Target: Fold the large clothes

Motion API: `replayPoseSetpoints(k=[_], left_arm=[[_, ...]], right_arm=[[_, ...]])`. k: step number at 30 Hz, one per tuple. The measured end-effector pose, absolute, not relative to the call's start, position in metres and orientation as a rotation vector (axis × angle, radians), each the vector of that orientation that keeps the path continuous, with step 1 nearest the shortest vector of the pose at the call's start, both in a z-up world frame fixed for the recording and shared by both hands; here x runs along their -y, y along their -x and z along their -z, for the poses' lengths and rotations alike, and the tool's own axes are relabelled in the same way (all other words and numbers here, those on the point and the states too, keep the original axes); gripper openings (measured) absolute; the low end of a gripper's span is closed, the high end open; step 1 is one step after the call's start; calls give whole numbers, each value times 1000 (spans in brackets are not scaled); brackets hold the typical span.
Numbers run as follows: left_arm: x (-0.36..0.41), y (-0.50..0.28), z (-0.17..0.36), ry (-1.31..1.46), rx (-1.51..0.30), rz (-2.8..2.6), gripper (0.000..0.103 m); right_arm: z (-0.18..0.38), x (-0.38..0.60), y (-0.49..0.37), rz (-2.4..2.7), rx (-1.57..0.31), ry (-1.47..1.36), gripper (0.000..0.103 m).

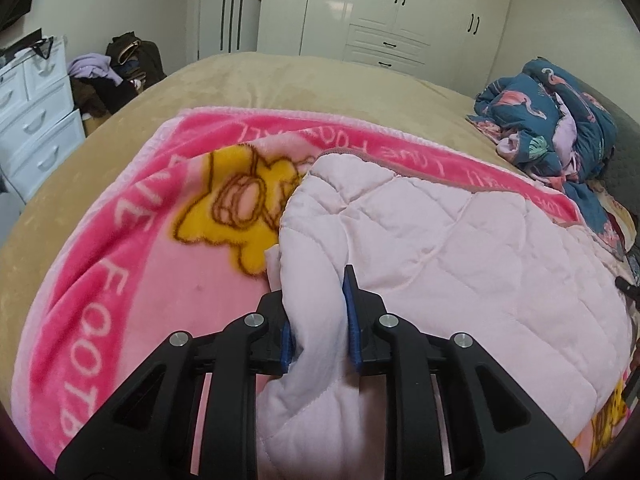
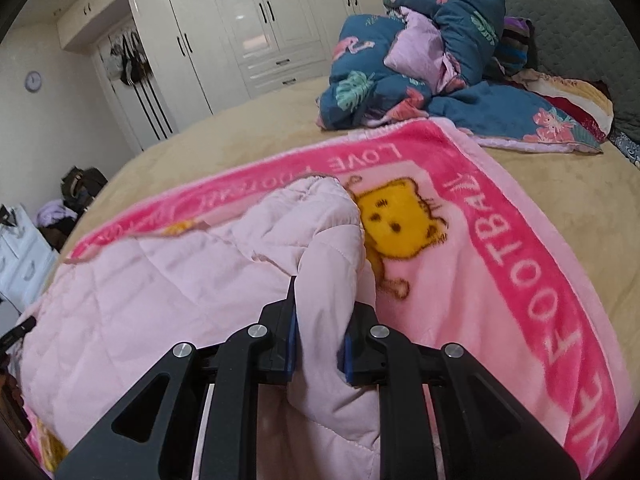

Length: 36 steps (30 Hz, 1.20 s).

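Note:
A pale pink quilted garment (image 1: 460, 248) lies spread on a pink "LOVE FOOTBALL" blanket (image 1: 132, 264) on the bed. My left gripper (image 1: 316, 300) is shut on the garment's left edge, a thick fold bunched between its blue-padded fingers. In the right wrist view my right gripper (image 2: 322, 312) is shut on the right edge of the same garment (image 2: 168, 280), which bulges up between the fingers. The blanket (image 2: 500, 248) extends to the right of it.
The tan bedspread (image 1: 280, 76) reaches beyond the blanket. A crumpled blue flamingo-print quilt (image 2: 432, 60) lies at the head of the bed against a grey headboard (image 2: 576, 28). White drawers (image 1: 32, 120) and a clothes pile (image 1: 116, 68) stand at the left. White wardrobes (image 1: 384, 12) line the far wall.

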<state>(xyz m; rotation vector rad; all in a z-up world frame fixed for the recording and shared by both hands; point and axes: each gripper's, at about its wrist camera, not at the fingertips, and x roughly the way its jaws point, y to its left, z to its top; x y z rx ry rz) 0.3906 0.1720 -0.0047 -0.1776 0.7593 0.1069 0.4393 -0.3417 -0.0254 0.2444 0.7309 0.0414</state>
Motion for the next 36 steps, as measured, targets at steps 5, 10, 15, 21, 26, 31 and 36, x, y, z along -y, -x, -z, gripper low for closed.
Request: replayPoseSetpoints(k=[5, 10, 15, 21, 26, 31, 36], left_arm=[[-172, -392, 6, 176, -766, -117, 15], [-170, -386, 6, 174, -775, -130, 25], [-170, -375, 1, 175, -769, -148, 54], [-170, -355, -15, 170, -751, -167, 86], [-164, -334, -30, 143, -730, -182, 94], [-156, -312, -38, 129, -718, -175, 94], [-146, -292, -44, 115, -704, -163, 94]], right_arm=[[39, 342, -450, -19, -766, -249, 16], [40, 342, -449, -19, -796, -232, 24], [37, 353, -436, -26, -810, -266, 50], [26, 366, -406, -1, -769, -304, 88], [11, 375, -375, -19, -720, -333, 98], [-5, 376, -344, -58, -679, -335, 98], [-18, 371, -317, -86, -652, -334, 98]])
